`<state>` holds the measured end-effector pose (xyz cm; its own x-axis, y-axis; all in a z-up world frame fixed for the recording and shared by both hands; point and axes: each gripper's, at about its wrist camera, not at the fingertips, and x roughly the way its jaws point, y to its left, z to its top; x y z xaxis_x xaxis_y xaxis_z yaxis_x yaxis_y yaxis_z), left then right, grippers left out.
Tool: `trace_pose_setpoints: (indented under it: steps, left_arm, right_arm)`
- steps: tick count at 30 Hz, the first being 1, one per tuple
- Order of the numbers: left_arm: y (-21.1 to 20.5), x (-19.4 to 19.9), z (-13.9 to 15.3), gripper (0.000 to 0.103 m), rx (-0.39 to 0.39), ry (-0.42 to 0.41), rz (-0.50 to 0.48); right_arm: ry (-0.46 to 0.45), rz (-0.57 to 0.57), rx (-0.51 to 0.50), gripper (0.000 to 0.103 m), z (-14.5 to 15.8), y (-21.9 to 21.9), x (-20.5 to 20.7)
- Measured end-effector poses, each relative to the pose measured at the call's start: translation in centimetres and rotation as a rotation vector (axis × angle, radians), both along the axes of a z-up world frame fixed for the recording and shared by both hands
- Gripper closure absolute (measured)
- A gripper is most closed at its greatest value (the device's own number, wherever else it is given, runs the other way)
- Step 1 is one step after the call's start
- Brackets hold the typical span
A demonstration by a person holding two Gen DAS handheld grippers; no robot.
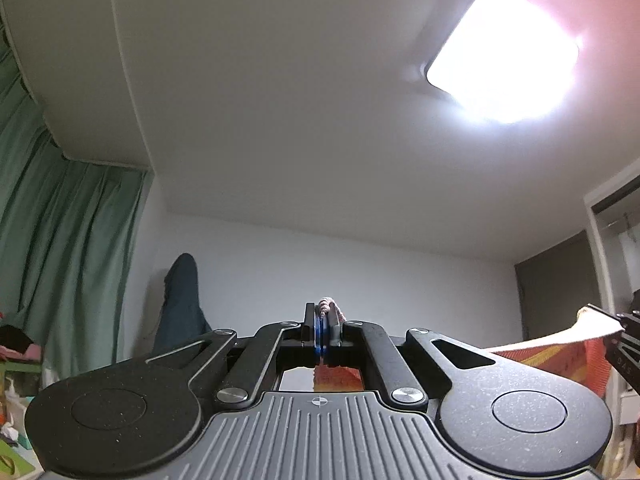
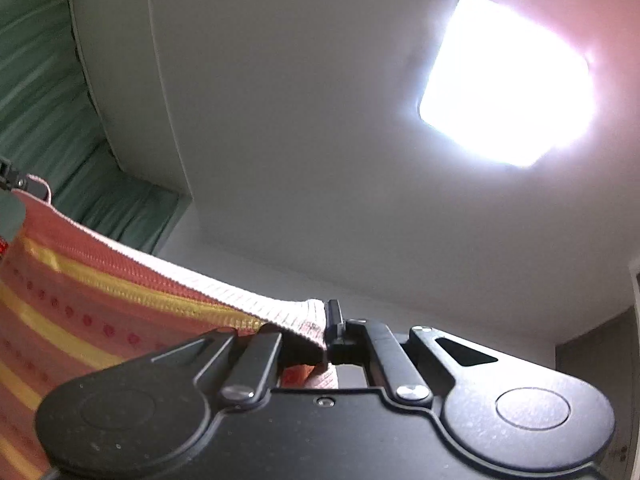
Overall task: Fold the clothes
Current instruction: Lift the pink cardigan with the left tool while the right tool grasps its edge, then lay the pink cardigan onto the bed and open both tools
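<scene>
Orange knit with yellow stripes and a pale ribbed hem: that is the garment [image 2: 92,292], and each gripper has a corner of its hem. The left gripper [image 1: 322,322] is clamped tight on a small bunch of the ribbing. The right gripper [image 2: 325,330] is likewise pinched together on the hem's other end, where the cloth folds over one finger. Between them the hem runs taut in a nearly straight line, with the body of the garment hanging below. It is probably held this way so the cloth hangs flat and its creases drop out before a fold is laid.

Both grippers tilt upward, facing the ceiling light [image 1: 506,54] and the white wall, so the hands look raised in the air. Green curtains [image 1: 60,216] hang to the left.
</scene>
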<state>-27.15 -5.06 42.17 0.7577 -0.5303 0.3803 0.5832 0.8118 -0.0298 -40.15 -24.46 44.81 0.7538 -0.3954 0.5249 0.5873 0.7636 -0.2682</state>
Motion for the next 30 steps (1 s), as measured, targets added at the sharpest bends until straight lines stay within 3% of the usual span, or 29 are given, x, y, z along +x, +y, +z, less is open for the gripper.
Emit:
trace_pose_setpoints:
  steps: [4,14,16,21,23,25,27,29,30]
  left_arm:
    - [-3.6,3.7,-1.5,0.102,0.054,0.068,0.075]
    - [-11.8,25.1,-14.0,0.102,0.233,0.386,0.268]
    - [-13.1,29.2,-16.2,0.102,0.285,0.448,0.281]
    - [-15.9,39.4,-24.4,0.102,0.483,0.625,0.303]
    - [-15.9,41.8,-27.3,0.102,0.552,0.722,0.279]
    - [-15.7,42.3,-30.2,0.102,0.617,0.808,0.233]
    - [-14.9,39.1,-32.8,0.102,0.672,0.847,0.139]
    - [-13.8,36.0,-34.6,0.101,0.738,0.851,0.025]
    - [-13.3,34.5,-35.2,0.097,0.775,0.847,-0.035]
  right_arm:
    - [0.089,0.004,0.061,0.100,-3.0,-3.0,5.9]
    - [0.394,-0.035,0.195,0.100,-13.6,-12.4,27.6]
    - [0.484,-0.010,0.260,0.100,-16.3,-14.3,31.3]
    - [0.834,0.071,0.512,0.093,-26.2,-16.9,40.6]
    - [0.952,0.093,0.628,0.074,-31.1,-17.5,41.2]
    - [1.022,0.107,0.684,0.068,-34.0,-16.7,39.6]
    - [1.057,0.132,0.673,0.059,-35.2,-15.3,36.4]
    - [1.082,0.196,0.637,0.038,-34.9,-14.1,33.5]
    - [1.092,0.238,0.622,0.037,-34.4,-13.5,31.8]
